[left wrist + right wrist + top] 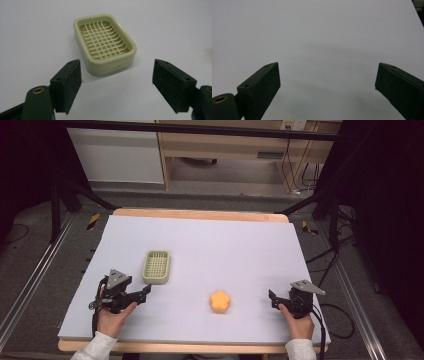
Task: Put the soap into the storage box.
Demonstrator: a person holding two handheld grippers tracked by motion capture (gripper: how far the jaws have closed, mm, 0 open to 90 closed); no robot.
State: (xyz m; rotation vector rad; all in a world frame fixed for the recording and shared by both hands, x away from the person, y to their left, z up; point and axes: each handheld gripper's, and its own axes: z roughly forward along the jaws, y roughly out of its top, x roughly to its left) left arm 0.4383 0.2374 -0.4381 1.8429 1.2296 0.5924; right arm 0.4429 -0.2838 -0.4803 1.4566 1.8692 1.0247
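Fingers of both grippers, left (146, 290) and right (272, 295), were spread, gripping nothing; soap dish (105, 43) just ahead of left, orange flower-shaped piece (220, 301) between them.

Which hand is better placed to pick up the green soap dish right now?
Left. The left gripper sits just beside the soap dish, and in its own view the dish lies straight ahead between open jaws. The right gripper is across the table, past the orange flower-shaped piece.

Pale-green gridded tray (156, 266), orange flower-shape (220, 301)
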